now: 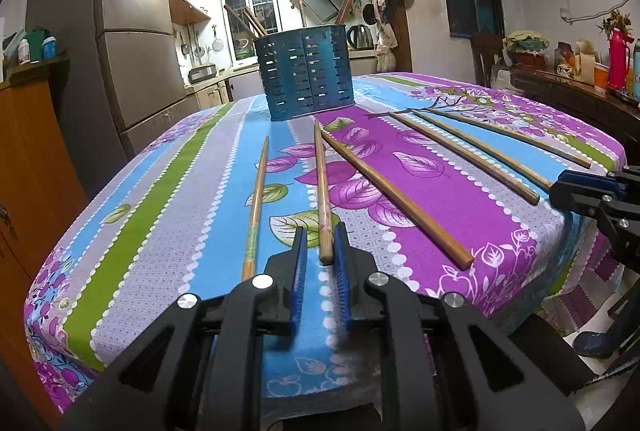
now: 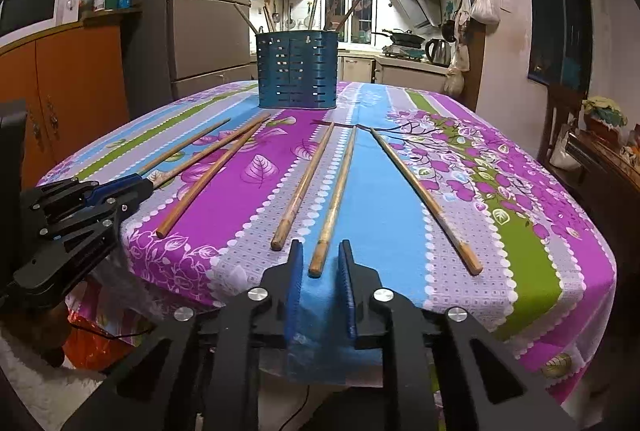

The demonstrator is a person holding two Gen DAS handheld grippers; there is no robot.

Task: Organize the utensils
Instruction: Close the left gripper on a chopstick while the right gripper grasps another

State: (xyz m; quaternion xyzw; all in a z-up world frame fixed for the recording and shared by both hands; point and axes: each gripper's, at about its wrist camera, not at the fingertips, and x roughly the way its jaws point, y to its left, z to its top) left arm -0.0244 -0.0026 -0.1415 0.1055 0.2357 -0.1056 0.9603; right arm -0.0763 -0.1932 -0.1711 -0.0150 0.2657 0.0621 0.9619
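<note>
Left wrist view: my left gripper pinches a light, stiff chopstick by its thick end; holder at twelve o'clock.

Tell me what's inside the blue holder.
The blue holder has several wooden sticks, probably chopsticks, poking above its rim, leaning left and right. Their lower ends are hidden behind its slotted wall, so anything else lying at the bottom cannot be seen.

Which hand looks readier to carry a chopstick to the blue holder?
Probably the left: its jaws look closed on a chopstick, while the right jaws show gaps around another chopstick.
</note>
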